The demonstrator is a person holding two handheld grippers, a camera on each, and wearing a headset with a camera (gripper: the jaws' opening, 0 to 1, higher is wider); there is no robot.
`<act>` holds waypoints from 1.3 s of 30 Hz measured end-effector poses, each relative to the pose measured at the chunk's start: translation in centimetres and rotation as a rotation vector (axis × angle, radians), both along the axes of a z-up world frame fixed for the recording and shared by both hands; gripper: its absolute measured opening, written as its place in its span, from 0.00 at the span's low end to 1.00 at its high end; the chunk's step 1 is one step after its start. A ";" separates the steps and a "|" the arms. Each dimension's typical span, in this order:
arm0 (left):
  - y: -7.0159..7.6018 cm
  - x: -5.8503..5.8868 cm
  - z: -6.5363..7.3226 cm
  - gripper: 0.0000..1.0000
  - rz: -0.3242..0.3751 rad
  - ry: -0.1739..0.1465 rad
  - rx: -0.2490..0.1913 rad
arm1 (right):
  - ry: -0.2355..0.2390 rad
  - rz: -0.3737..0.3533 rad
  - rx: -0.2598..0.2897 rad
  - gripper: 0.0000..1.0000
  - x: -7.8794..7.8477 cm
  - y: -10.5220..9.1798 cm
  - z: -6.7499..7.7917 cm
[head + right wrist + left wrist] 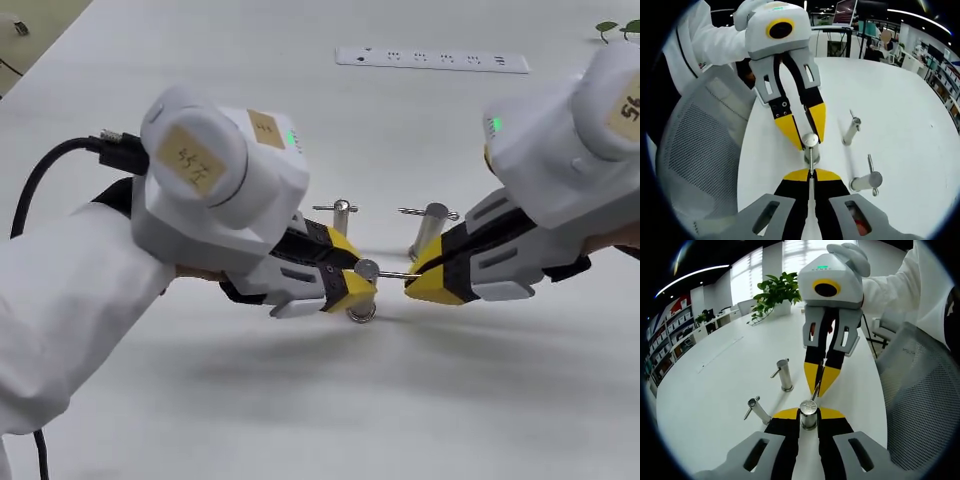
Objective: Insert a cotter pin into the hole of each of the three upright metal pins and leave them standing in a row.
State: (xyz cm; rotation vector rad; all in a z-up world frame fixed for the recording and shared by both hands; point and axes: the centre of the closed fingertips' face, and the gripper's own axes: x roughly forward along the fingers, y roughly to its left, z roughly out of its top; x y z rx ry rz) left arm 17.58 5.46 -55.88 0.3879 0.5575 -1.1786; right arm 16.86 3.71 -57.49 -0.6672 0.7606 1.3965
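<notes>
White counter [200,400], head view, left to right. Far left: a white sleeve [60,300] and a black cable [40,180]. Then the left tongs [357,286], clenched on the front metal pin [366,270], upright on the counter near the centre. Just right of that pin's head: a thin cotter pin [397,274], held level, tip touching the side of the head; impossible to tell whether inside the hole. At its other end, the right tongs [419,277], clamped tight on it. Behind the two sets of tongs, apart from them: the rear left pin [341,216] and the rear right pin [431,226], each with a cotter pin crosswise near the top. Far back, a white power strip [432,60]; top right corner, green leaves [615,28].

Left gripper view, left to right: the two rear pins on the bare counter, then the front metal pin squeezed between this view's own yellow-tipped jaws at bottom centre, with the right tongs reaching in from above, cotter pin slanting down to the pin's head. At right, a grey mesh chair [920,405].

Right gripper view, left to right: the mesh chair, then the cotter pin gripped between the view's own jaws at bottom centre, pointing straight at the front metal pin, itself pinched by the left tongs from above. To the right, the two rear pins.
</notes>
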 end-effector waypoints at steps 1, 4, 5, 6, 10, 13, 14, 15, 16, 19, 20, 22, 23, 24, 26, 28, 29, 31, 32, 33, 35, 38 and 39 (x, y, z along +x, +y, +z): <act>0.0 0.0 0.0 0.10 0.000 0.001 -0.001 | 0.001 0.001 0.001 0.00 0.0 0.2 0.0; 0.0 0.1 0.0 0.10 0.002 0.003 -0.003 | -0.005 0.007 0.006 0.00 0.1 0.6 0.0; 0.1 0.1 0.0 0.10 0.002 0.003 -0.004 | -0.005 0.012 0.009 0.00 0.1 0.8 0.0; 0.1 0.1 0.0 0.10 0.000 0.003 -0.004 | -0.005 0.015 0.009 0.00 0.1 0.9 0.0; 0.0 0.0 0.0 0.10 -0.006 0.003 -0.003 | -0.009 0.026 0.006 0.00 0.2 1.3 -0.2; 0.1 0.0 0.0 0.10 -0.006 0.004 -0.003 | -0.013 0.033 0.010 0.00 0.3 1.5 -0.2; 0.1 0.0 0.0 0.10 -0.006 0.005 -0.003 | -0.014 0.035 0.010 0.00 0.3 1.5 -0.2; 0.1 0.0 0.0 0.10 -0.007 0.006 -0.002 | -0.018 0.044 0.010 0.00 0.3 1.6 -0.2; 0.1 0.0 0.0 0.10 -0.007 0.006 -0.002 | -0.025 0.056 0.009 0.00 0.3 1.5 -0.2; 0.1 0.0 -0.1 0.10 -0.008 0.007 0.000 | -0.050 0.087 0.014 0.00 0.3 1.9 -0.2; 0.2 0.0 -0.1 0.10 -0.007 0.007 -0.001 | -0.055 0.090 0.021 0.00 0.6 1.8 -0.2; 0.2 0.0 -0.1 0.10 -0.004 0.009 -0.002 | -0.045 0.069 0.032 0.00 0.6 1.9 -0.2; 0.2 0.0 -0.1 0.10 -0.003 0.010 -0.003 | -0.025 0.031 0.041 0.00 0.7 1.8 -0.2; 0.2 0.0 -0.1 0.10 -0.001 0.011 -0.003 | -0.025 0.016 0.050 0.01 0.9 1.8 -0.1; 0.3 0.0 -0.1 0.10 0.000 0.011 -0.003 | -0.024 0.019 0.052 0.09 0.8 1.5 0.1; 0.3 -0.1 -0.1 0.10 0.000 0.010 -0.001 | -0.020 0.016 0.051 0.16 0.6 1.0 0.2; 0.2 -0.1 -0.1 0.10 0.000 0.010 0.000 | -0.019 0.017 0.051 0.16 0.6 0.9 0.3; 0.2 -0.1 -0.2 0.10 0.000 0.009 0.000 | -0.031 0.007 0.061 0.11 0.7 0.6 0.6; 0.2 -0.1 -0.2 0.10 0.000 0.009 0.000 | -0.031 0.004 0.064 0.09 0.7 0.6 0.7; 0.2 -0.1 -0.2 0.10 0.000 0.009 0.000 | -0.025 -0.006 0.076 0.08 0.7 0.5 1.0; 0.2 -0.1 -0.2 0.10 0.000 0.009 0.000 | -0.014 -0.014 0.092 0.06 0.6 0.5 1.2; 0.2 -0.1 -0.2 0.10 0.001 0.008 0.000 | -0.013 -0.010 0.094 0.01 0.5 0.6 1.3; 0.2 -0.1 -0.2 0.10 0.002 0.008 0.000 | -0.013 -0.010 0.092 0.01 0.4 0.6 1.3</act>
